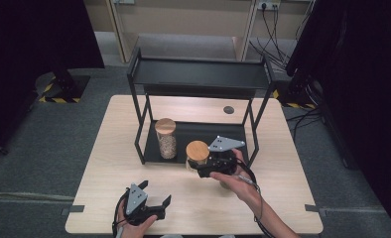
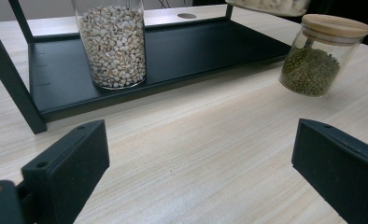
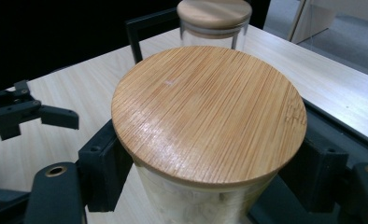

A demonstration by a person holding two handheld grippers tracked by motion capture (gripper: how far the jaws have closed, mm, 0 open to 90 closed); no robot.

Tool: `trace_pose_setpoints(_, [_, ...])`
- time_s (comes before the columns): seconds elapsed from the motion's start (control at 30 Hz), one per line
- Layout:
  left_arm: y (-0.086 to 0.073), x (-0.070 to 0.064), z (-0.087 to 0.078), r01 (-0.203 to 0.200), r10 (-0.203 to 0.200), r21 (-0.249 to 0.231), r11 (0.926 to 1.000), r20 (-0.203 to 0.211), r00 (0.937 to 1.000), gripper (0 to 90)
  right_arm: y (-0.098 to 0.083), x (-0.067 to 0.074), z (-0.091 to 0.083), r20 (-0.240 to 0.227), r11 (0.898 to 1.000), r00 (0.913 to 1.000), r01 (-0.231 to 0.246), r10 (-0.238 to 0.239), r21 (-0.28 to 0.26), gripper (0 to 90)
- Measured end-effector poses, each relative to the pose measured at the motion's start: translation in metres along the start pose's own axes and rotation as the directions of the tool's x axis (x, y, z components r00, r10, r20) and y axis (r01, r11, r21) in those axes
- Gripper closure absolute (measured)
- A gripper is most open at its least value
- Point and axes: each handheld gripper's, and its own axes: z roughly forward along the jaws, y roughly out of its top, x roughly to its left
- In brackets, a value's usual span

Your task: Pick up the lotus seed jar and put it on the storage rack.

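1. Right gripper (image 1: 199, 168) jaws clamp a jar (image 3: 209, 140) below its wooden lid (image 3: 209, 116), at the front edge of the black shelf (image 1: 201, 75).
2. Left gripper (image 1: 156, 201) jaws spread wide over the bare table (image 1: 109, 163).
3. Grain jar (image 1: 166, 139) stands on the shelf's lower tray; a green-bean jar (image 2: 320, 56) stands on the table.

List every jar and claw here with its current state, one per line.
Tall grain jar: lidded, upright on the rack's lower shelf.
Held jar: lidded, gripped below the lid.
Green bean jar: lidded, on the table.
Left claw: open.
Right claw: shut on held jar.
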Motion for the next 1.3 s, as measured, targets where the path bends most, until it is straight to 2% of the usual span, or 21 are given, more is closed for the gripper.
trace_pose_setpoints(0.5, [0.000,0.000,0.000,0.001,-0.001,-0.002,1.0000,-0.001,1.0000,3.7,0.018,-0.025,0.021,0.045,0.999,0.9984,-0.035,0.034,0.029,25.4])
trace_pose_setpoints(0.8, [0.000,0.001,-0.001,0.000,0.000,-0.008,1.0000,0.001,1.0000,3.7,0.028,-0.031,0.041,0.084,0.998,0.9960,-0.034,0.029,0.055,25.4])
trace_pose_setpoints(1.0, [0.000,0.001,-0.002,-0.001,0.001,-0.011,0.9999,0.002,1.0000,3.7,0.030,-0.035,0.053,0.109,0.998,0.9940,-0.022,0.015,0.059,25.4])
trace_pose_setpoints(1.3, [0.000,0.001,-0.001,0.000,0.000,-0.010,1.0000,0.004,1.0000,3.7,0.029,-0.050,0.065,0.135,0.996,0.9901,-0.048,0.037,0.078,25.4])
